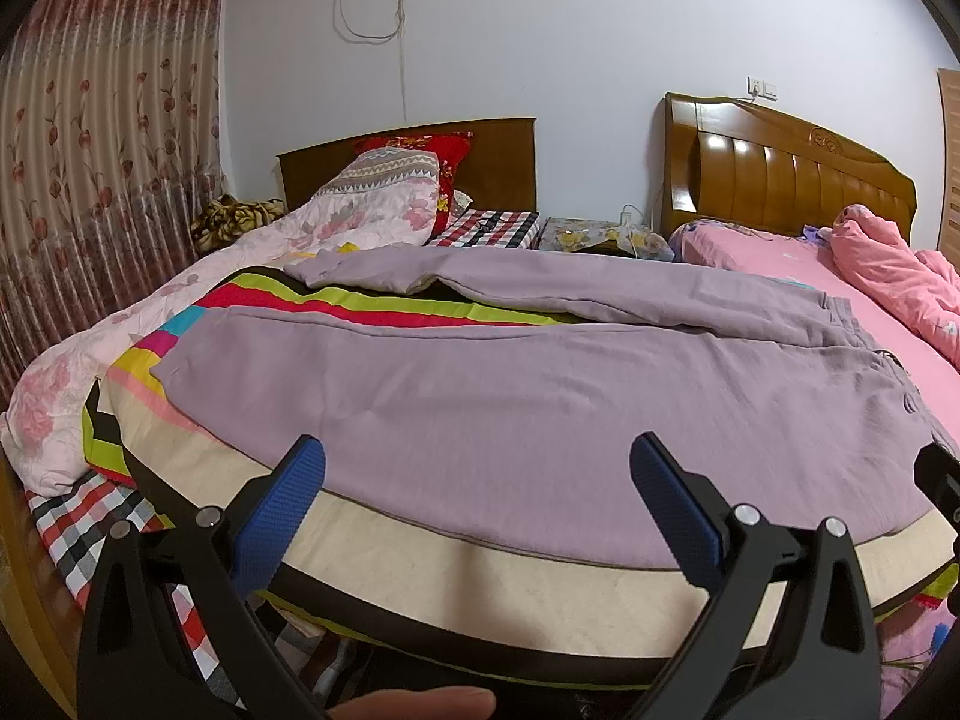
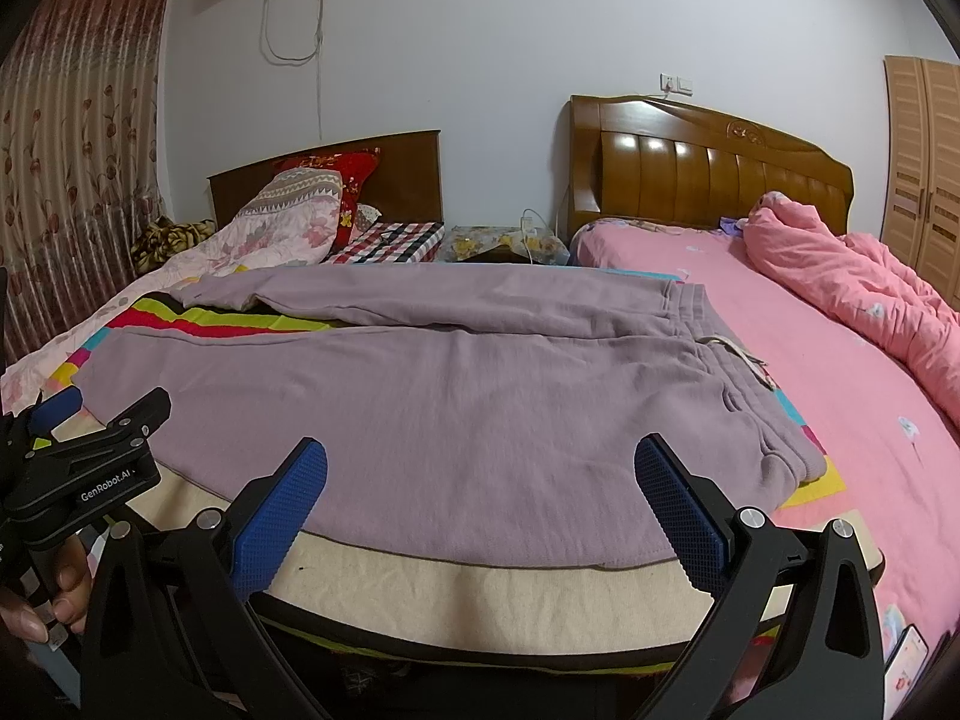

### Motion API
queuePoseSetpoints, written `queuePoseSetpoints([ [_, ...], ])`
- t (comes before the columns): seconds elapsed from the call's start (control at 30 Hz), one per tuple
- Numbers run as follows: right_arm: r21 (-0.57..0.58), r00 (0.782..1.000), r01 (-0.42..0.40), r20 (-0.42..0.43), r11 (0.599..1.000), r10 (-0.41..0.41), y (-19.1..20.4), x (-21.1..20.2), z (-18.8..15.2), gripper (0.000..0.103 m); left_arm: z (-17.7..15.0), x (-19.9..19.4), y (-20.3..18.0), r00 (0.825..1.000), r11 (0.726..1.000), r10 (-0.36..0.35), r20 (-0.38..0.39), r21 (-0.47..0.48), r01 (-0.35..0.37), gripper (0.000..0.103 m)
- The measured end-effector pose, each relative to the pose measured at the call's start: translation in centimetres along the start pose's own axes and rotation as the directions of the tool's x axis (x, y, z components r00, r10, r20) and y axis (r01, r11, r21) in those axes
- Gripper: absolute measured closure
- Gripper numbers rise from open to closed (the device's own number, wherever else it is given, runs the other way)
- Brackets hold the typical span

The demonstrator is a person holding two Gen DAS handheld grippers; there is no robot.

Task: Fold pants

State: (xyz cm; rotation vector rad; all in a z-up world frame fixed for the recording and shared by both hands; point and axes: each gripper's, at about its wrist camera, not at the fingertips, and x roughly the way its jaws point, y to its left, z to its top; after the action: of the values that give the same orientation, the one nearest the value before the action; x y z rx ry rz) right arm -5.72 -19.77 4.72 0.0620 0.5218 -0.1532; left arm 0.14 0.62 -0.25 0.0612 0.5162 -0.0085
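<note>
Across the left wrist view, the mauve pants [image 1: 540, 384] lie spread flat on a striped blanket [image 1: 360, 306] that covers the near bed. The waistband [image 1: 870, 348] points to the right; both legs run to the left, the far leg [image 1: 420, 276] angled away from the near one, with a wedge of blanket stripes showing between them. The left tool [image 1: 477, 480] hangs just off the near edge of the bed, its blue-padded fingers [image 1: 288, 504] spread wide and holding nothing. A fingertip of the person's hand [image 1: 420, 705] shows at the bottom edge. A pink floral quilt [image 1: 72, 372] lies to the left of the blanket, a red pillow [image 1: 444, 162] rests against the dark headboard [image 1: 504, 162], and a floral curtain [image 1: 90, 138] hangs at far left. A second bed with a pink sheet [image 1: 912, 360] stands to the right.

From the right wrist view, the pants [image 2: 480, 396] fill the middle of the frame, the waistband [image 2: 720, 348] and its pale drawstring [image 2: 744, 360] lying at the right, close to the pink sheet [image 2: 810, 372]. The right tool [image 2: 480, 480] is released, fingers [image 2: 282, 510] wide apart, poised at the near hem side of the pants without touching the fabric. The left tool [image 2: 60, 414] appears at the left edge beside the leg ends, gripped by the person's hand [image 2: 54, 594]. A crumpled pink duvet [image 2: 852, 276] lies on the second bed, with a wooden wardrobe [image 2: 924, 168] behind it.
</note>
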Motion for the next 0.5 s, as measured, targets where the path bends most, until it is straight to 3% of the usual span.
queuePoseSetpoints([
  [0.5, 0.005, 1.000, -0.002, -0.009, 1.000, 0.002, 0.21, -0.12, -0.66, 0.004, -0.34, -0.04, 0.23, 1.000, 1.000, -0.001, -0.005, 0.003, 0.001, 0.001],
])
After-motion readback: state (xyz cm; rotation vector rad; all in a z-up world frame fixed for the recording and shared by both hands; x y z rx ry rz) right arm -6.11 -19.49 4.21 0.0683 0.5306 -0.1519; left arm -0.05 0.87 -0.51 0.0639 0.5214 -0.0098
